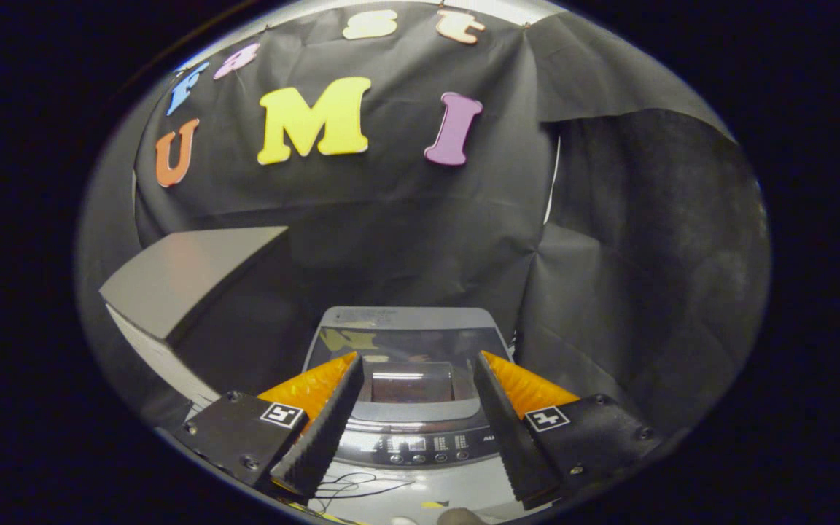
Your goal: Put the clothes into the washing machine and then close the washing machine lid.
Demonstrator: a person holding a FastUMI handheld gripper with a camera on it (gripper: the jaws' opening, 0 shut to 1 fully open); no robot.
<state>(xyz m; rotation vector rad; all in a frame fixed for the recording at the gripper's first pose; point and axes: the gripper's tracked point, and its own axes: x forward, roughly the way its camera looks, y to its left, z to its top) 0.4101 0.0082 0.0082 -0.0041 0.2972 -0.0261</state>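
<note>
- Far to the left, a grey flat-topped block [187,273], perhaps a table or box, stands against the black cloth wall [405,233]; its pale side runs down toward the near left.
- Just right of that block, dark cloth fills the gap up to the washing machine.
- Near the left finger [321,430], thin dark cables [351,485] lie looped on the pale surface in front of the machine.
- Between and just beyond the fingers stands the washing machine [413,321], grey, seen from its front; its lid [409,346] lies down flat over the tub, glossy and catching reflections.
- Nearer than the lid, the control panel [427,448] with small buttons runs across between the two fingers.
- Spread wide apart, the gripper [414,361] holds nothing; both fingers hover clear of the lid and panel.
- Nothing lies between the fingertips and the lid.
- At the near edge, below the panel, a small rounded dark shape [456,516] shows, too cropped to identify.
- Right of the machine, more black cloth hangs in folds, with a thin pale seam [553,182] higher up.
</note>
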